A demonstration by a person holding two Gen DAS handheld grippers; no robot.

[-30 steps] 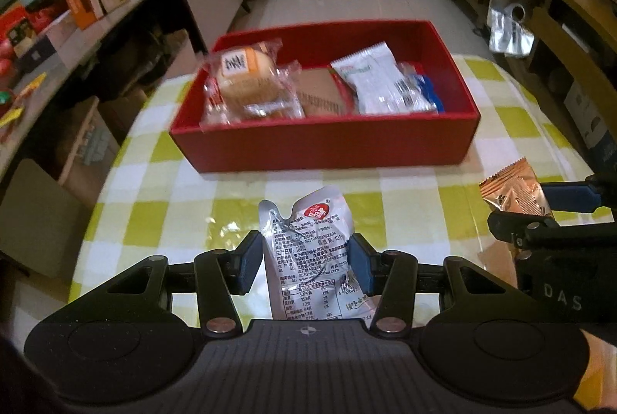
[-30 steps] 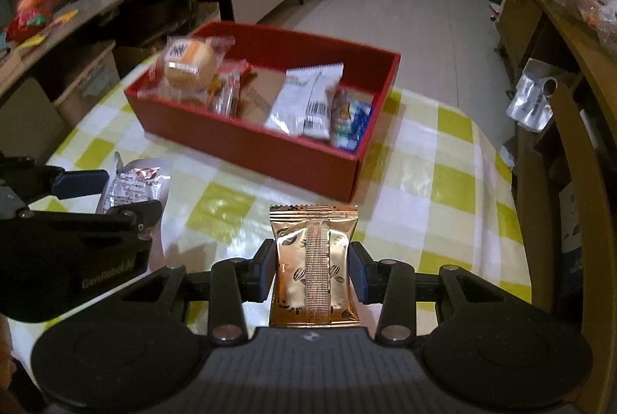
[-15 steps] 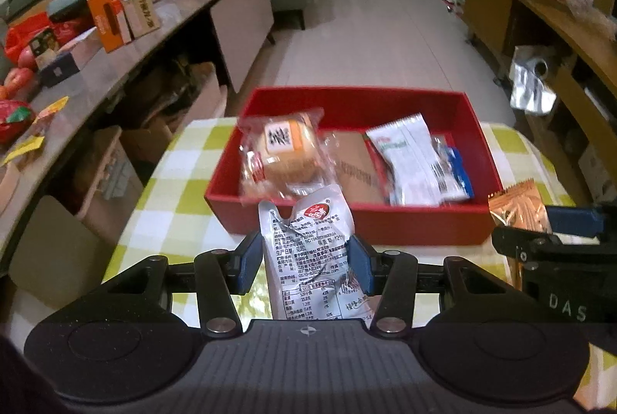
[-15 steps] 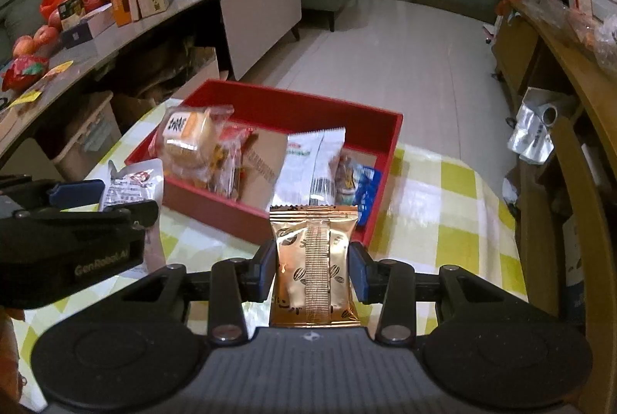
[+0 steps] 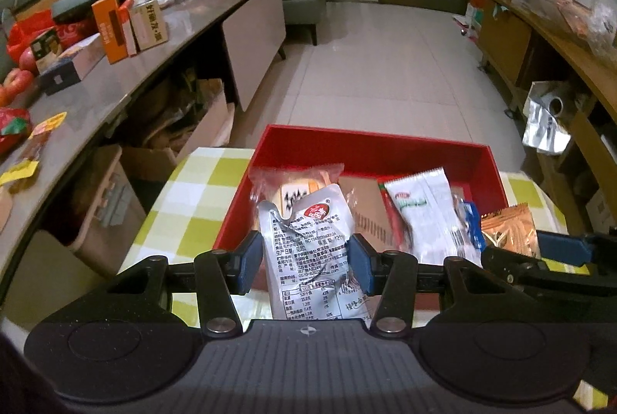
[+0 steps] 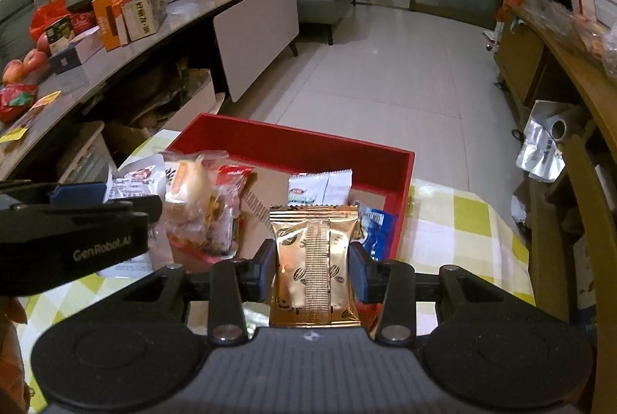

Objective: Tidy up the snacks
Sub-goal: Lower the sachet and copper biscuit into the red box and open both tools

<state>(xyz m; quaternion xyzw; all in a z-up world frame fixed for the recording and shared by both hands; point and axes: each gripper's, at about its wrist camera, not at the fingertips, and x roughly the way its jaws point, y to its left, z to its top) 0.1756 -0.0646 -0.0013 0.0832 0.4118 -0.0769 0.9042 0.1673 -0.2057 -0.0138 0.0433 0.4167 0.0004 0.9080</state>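
— Two packets up at once, is that right?

— Yes. The left gripper (image 5: 304, 261) has its blue pads clamped on a silver pouch (image 5: 308, 252) with a red round mark near its top and small print down its face. The right gripper (image 6: 312, 269) is clamped on a gold coffee-bean packet (image 6: 314, 261), held upright between its pads.

— Where are they relative to the box?

— Both hang in front of the red box (image 5: 385, 153), over its near edge as the cameras see it. The box sits on a table with a yellow-and-white checked cloth (image 5: 185, 198).

— What's in the box?

— A bun in clear wrap (image 6: 193, 190) at the left end, a white packet with green lettering (image 5: 420, 217) toward the right, a blue packet (image 6: 376, 227) just beside that at the right wall, and a red-topped wrapper (image 6: 227, 198) touching the bun. Bare brown card shows on the floor of the box between them.

— Can each gripper see the other?

— From the right camera, the left one shows at the left edge with the silver pouch's top beside the bun. From the left camera, the gold packet peeks in at the right, near the blue one
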